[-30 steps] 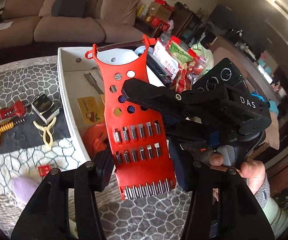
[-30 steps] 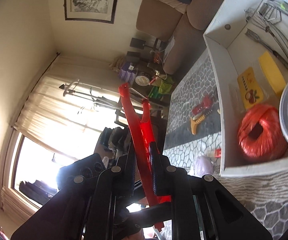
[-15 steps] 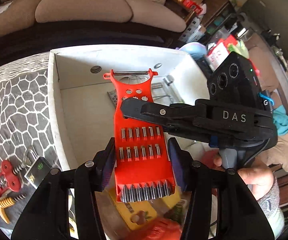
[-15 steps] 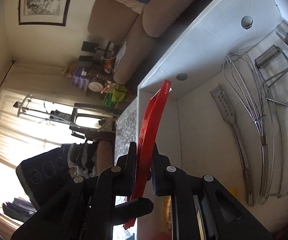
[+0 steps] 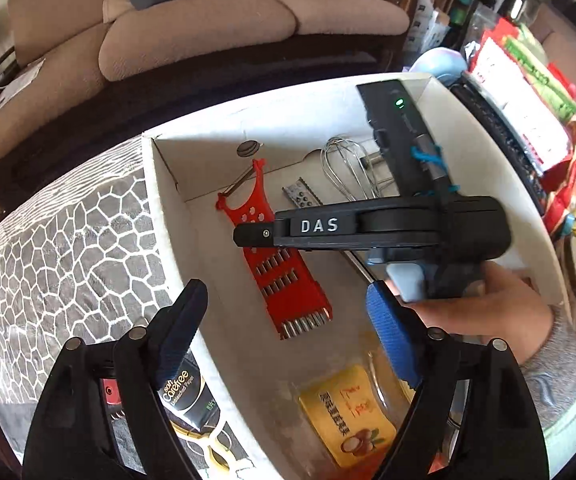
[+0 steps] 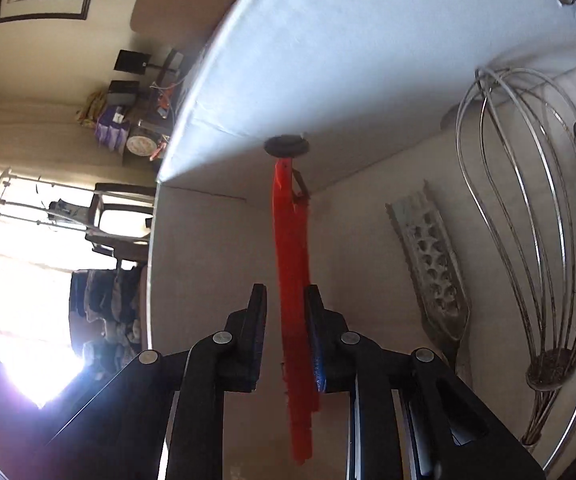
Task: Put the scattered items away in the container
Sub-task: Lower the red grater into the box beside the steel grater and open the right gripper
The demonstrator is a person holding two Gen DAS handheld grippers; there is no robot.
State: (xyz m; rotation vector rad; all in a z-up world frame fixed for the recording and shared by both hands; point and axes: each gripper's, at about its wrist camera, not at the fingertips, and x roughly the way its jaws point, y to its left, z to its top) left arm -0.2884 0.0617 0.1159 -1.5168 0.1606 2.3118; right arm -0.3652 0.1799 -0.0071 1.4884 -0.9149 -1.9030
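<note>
1. Releasing comes first: the red plastic slicer board point(image 5: 284, 268) lies in the white cardboard box point(image 5: 168, 216), between the right gripper point(image 6: 286, 340)'s just-parting jaws.
2. Widen them, withdraw without dragging it.
3. Left gripper point(image 5: 288, 344), jaws just opened, empty, can fetch worktop items.

red plastic slicer with steel blade rows point(image 5: 284, 280): matt plastic, bright metal inserts
white cardboard box point(image 5: 176, 220): matt, smooth paperboard walls
wire balloon whisk point(image 6: 536, 240): polished metal, glossy
perforated metal grater spatula point(image 6: 432, 264): dull grey metal, dimpled
table cover with grey cobble pattern point(image 5: 68, 248): soft sheen, looks like cloth or vinyl
black gripper frames point(image 5: 280, 328): matt hard plastic, shiny rivets
blue finger pad point(image 5: 392, 340): rough, knurled
beige sofa point(image 5: 192, 20): napped cloth
yellow label packet point(image 5: 348, 416): glossy film
</note>
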